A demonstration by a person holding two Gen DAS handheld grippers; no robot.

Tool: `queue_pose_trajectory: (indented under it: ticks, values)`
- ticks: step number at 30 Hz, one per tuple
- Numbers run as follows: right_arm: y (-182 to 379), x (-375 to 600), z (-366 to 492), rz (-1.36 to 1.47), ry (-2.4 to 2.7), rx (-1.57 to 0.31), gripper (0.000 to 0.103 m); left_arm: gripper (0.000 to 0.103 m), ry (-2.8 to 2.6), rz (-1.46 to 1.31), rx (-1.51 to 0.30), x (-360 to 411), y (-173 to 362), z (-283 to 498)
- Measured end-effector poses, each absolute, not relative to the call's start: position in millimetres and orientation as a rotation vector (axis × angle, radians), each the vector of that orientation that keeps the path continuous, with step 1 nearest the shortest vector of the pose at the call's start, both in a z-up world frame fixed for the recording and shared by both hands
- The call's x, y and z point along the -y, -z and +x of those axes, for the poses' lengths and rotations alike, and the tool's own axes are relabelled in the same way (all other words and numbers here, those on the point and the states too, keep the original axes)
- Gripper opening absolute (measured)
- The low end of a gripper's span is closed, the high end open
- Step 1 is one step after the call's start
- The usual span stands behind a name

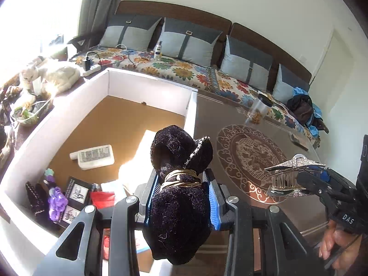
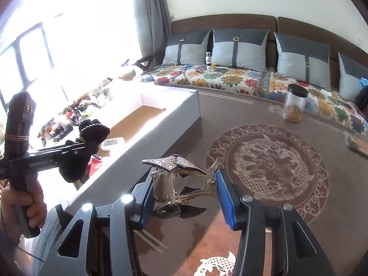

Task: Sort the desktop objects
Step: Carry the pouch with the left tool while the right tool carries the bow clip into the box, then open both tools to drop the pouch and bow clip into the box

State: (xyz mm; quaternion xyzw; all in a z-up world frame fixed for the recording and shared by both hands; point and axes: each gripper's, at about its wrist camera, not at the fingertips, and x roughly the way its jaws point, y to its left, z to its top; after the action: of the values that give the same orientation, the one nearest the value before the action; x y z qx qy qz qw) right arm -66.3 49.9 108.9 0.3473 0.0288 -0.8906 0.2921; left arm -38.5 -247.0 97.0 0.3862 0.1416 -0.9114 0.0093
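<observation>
My left gripper (image 1: 182, 184) is shut on a black velvet hair bow (image 1: 179, 151) wrapped with gold wire. It hangs in the air over the near right corner of the white cardboard box (image 1: 149, 85). In the right wrist view the same bow (image 2: 94, 130) shows in the left gripper (image 2: 85, 147), above the box (image 2: 161, 115). My right gripper (image 2: 184, 191) is shut on a rhinestone hair claw (image 2: 174, 165), lifted above the glass table (image 2: 264, 218) just right of the box. From the left wrist, the claw (image 1: 292, 174) and right gripper (image 1: 306, 181) sit at the right edge.
Inside the box lie a white packet (image 1: 95, 156), purple clips (image 1: 57, 202), a red pouch (image 1: 101, 199) and a black card. A black-lidded jar (image 2: 294, 105) stands at the table's far side. A floral sofa (image 2: 230, 78) runs behind. A white cat (image 1: 53, 76) lies left of the box.
</observation>
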Motion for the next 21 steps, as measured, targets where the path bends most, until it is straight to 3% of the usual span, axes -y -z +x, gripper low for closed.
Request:
queue_pose_trajectory:
  ticks: [5, 10, 12, 13, 14, 15, 18, 21]
  values:
    - [-127, 72, -73, 0.864, 2.177, -0.087, 0.05, 0.037, 2.625, 1.278, -0.486, 332, -67, -49]
    - [-89, 172, -95, 1.005, 2.068, -0.236, 0.05, 0.044, 2.489, 1.458, -0.446, 357, -23, -59]
    - [-61, 199, -105, 1.163, 2.016, -0.329, 0.063, 0.056, 2.422, 1.487, -0.431, 359, -12, -59]
    - [-51, 205, -108, 1.213, 2.001, -0.365, 0.075, 0.069, 2.41, 1.468, -0.439, 361, -11, -55]
    - [-46, 207, -108, 1.226, 2.007, -0.393, 0.077, 0.078, 2.414, 1.432, -0.454, 366, -12, -47]
    - [-46, 205, -105, 1.215, 2.036, -0.424, 0.078, 0.081, 2.423, 1.394, -0.466, 370, -16, -42]
    - [-59, 195, -93, 1.141, 2.136, -0.47, 0.098, 0.085, 2.439, 1.311, -0.475, 377, -24, -31]
    - [-77, 189, -83, 1.054, 2.206, -0.501, 0.101, 0.086, 2.436, 1.245, -0.449, 373, -33, -27]
